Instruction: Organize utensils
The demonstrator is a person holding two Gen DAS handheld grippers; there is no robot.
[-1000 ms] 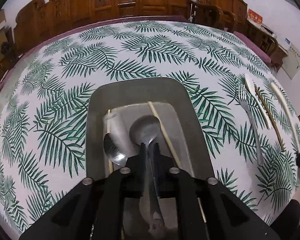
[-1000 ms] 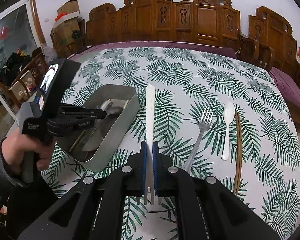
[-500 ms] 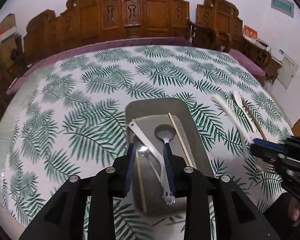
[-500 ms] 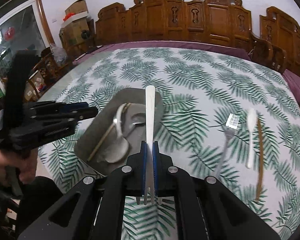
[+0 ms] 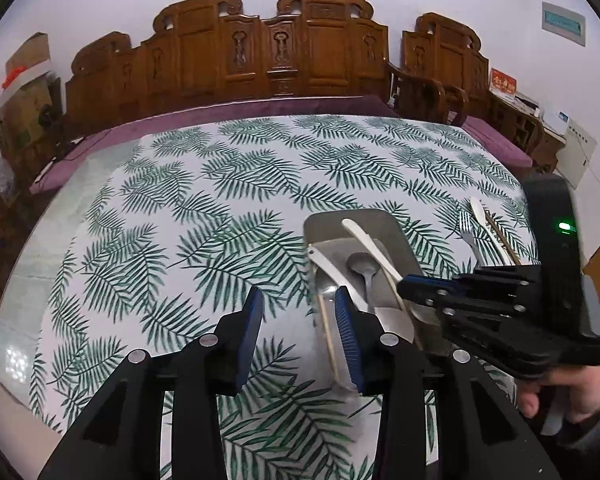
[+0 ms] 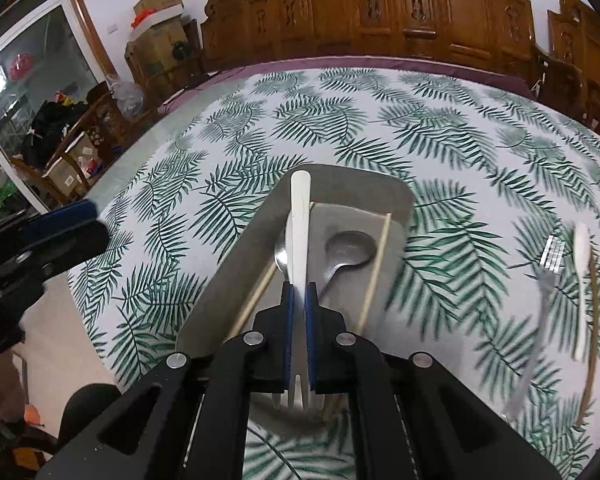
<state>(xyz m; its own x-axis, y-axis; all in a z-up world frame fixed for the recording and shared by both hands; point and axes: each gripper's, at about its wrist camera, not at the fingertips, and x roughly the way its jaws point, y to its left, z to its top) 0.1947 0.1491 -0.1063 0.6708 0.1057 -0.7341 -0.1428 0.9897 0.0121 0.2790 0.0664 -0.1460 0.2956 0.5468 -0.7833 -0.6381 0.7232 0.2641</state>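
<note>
Left wrist view: the left tool (image 5: 300,334) is hanging over the leaf-print table (image 5: 204,216), its jaws opening with nothing between them. Just to its right and ahead, the metal tray (image 5: 396,236) is holding two metal spoons (image 5: 362,264) and two pale chopsticks (image 5: 327,332), as far as can be counted. The right tool (image 5: 410,286), in a person's hand (image 5: 572,392), is carrying a white plastic fork (image 5: 366,240) over the tray. Beyond it, three items are lying on the table: a metal fork (image 5: 469,232), a white spoon (image 5: 485,220), a dark chopstick (image 5: 502,236). Right wrist view: the right tool (image 6: 299,312) is clamping the white plastic fork (image 6: 300,216) between its pads, tines toward the camera, handle reaching forward over the metal tray (image 6: 360,184). Below it lie the spoons (image 6: 348,246) and the chopsticks (image 6: 376,268), one on either side of the tool. Well off to the right, the metal fork (image 6: 540,292), white spoon (image 6: 581,264) and dark chopstick (image 6: 592,320) are waiting. Judgement: four pieces binned, a fifth arriving, three left; roughly past halfway.
</note>
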